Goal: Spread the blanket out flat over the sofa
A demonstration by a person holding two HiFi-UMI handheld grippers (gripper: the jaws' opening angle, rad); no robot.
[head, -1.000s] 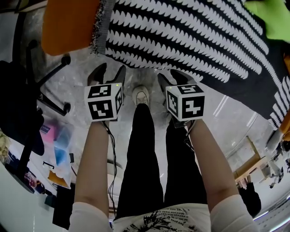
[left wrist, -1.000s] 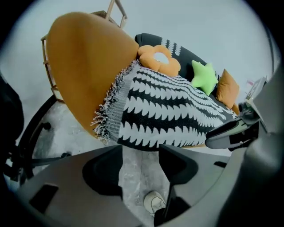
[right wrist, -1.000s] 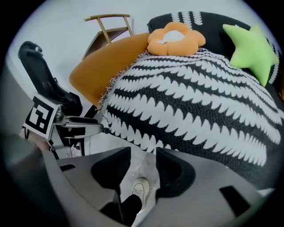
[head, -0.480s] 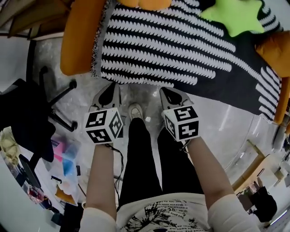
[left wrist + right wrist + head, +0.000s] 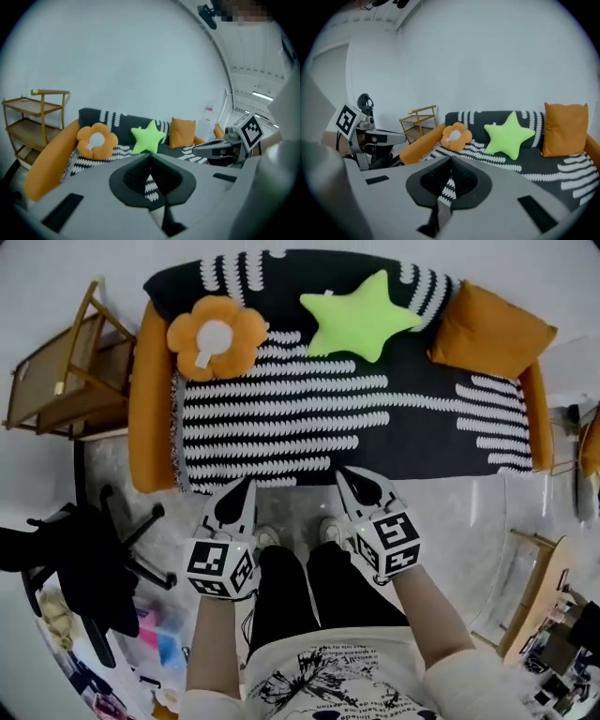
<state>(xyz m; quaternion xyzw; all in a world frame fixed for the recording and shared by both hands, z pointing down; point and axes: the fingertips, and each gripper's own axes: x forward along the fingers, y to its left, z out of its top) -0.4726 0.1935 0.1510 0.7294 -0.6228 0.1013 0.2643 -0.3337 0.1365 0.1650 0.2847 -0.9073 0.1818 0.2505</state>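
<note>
Both grippers closed and empty in front of the blanket-covered sofa.

The left gripper (image 5: 246, 486) has just been closing; its fingers now meet with nothing between them, and the right gripper (image 5: 345, 474) likewise has its fingers pressed together on nothing. The striped black-and-white blanket (image 5: 375, 418) lies ahead of both sets of fingers, spread over the seat and back of the orange sofa (image 5: 150, 418). Its front hem hangs just beyond the fingertips, probably not touching them, since each gripper view shows the sofa some way off. Farther beyond the fingers, three cushions rest on the blanket: a flower cushion (image 5: 217, 337) past the left fingers, a green star cushion (image 5: 364, 317) past the right ones, and an orange cushion (image 5: 489, 331) off to the right.
</note>
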